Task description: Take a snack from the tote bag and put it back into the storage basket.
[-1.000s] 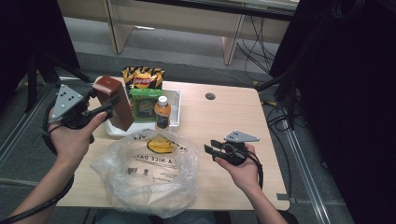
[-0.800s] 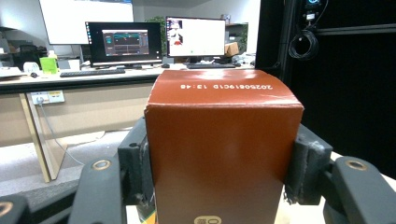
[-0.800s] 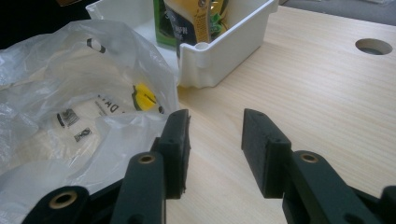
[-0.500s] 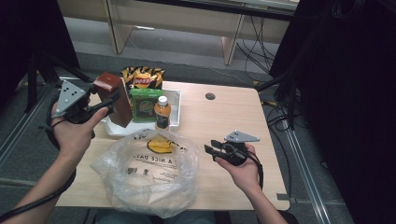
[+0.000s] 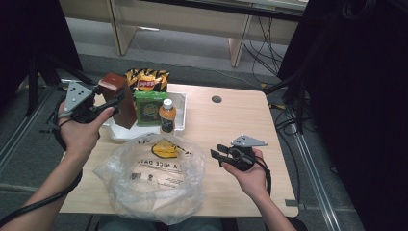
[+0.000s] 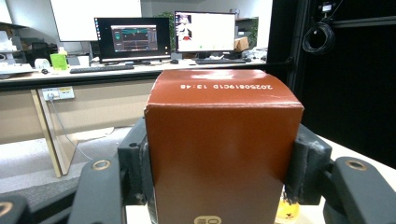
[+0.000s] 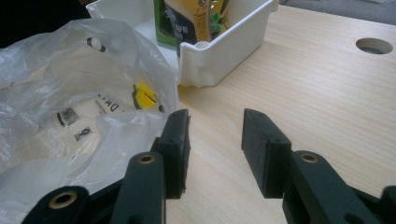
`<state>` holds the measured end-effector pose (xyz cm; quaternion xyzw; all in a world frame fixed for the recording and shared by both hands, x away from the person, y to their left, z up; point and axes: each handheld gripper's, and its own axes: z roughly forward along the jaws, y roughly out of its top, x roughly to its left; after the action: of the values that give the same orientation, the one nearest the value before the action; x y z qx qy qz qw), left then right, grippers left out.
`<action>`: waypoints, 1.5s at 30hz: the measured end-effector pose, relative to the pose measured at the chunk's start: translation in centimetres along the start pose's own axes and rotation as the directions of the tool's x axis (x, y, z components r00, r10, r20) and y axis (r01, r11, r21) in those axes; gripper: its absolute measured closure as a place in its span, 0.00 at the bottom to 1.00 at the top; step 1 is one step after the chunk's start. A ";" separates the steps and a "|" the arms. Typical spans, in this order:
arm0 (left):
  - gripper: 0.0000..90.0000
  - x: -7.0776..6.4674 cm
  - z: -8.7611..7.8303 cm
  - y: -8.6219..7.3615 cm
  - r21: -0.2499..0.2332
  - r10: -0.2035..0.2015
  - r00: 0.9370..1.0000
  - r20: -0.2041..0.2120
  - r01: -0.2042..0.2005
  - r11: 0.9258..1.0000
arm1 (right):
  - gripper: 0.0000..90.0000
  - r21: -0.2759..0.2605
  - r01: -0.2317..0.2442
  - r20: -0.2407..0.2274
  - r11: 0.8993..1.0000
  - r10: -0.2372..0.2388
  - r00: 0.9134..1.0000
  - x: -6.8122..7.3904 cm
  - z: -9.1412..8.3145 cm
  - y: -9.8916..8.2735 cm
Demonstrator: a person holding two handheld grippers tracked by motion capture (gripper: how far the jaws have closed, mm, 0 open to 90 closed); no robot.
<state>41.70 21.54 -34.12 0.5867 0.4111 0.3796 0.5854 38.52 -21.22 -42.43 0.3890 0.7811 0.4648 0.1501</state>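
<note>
A brown carton (image 5: 118, 98) hangs in the air above the left end of the white tray (image 5: 179, 109), with my left gripper (image 5: 114, 102) shut on its sides. In the left gripper view both pads press the brown carton (image 6: 219, 149) and its printed date faces up. A clear plastic bag (image 5: 151, 175) with a yellow smiley lies open on the near half of the table. My right gripper (image 5: 216, 155) rests open just to the right of the bag, low over the wood. In the right gripper view the clear plastic bag (image 7: 70, 116) touches the left finger (image 7: 175, 140).
The white tray (image 7: 224, 56) holds a green packet (image 5: 150, 108), an orange-capped drink bottle (image 5: 167, 115) and a chip bag (image 5: 146, 79). A cable hole (image 5: 216, 99) sits in the table's far right part. Black curtains stand at the right; desks with monitors (image 6: 133, 37) lie beyond.
My left gripper has carried the brown carton a little to the right and tilted it, closer over the tray's left end. The right gripper has stayed put.
</note>
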 end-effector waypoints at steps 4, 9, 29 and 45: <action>0.42 0.2 0.4 -0.3 0.006 0.003 1.000 -0.007 -0.003 1.000 | 0.69 0.000 0.025 0.002 1.000 -0.025 1.000 -0.3 0.0 0.0; 0.42 0.4 0.8 -0.6 0.012 0.009 1.000 -0.012 -0.009 1.000 | 0.69 0.006 0.018 -0.003 1.000 -0.018 1.000 -0.1 0.0 0.0; 0.42 1.2 2.4 -2.0 0.052 0.009 0.999 -0.048 -0.007 0.999 | 0.69 0.010 0.042 0.002 0.999 -0.042 0.999 -0.2 0.1 0.0; 0.42 1.5 3.4 -3.3 0.080 -0.004 0.996 -0.093 0.011 0.997 | 0.69 0.016 0.036 0.005 0.999 -0.036 0.999 -0.2 0.1 0.0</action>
<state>45.29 21.61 -37.61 0.5901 0.4550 0.3871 0.5431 38.68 -21.30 -42.53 0.3775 0.7913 0.4546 0.1574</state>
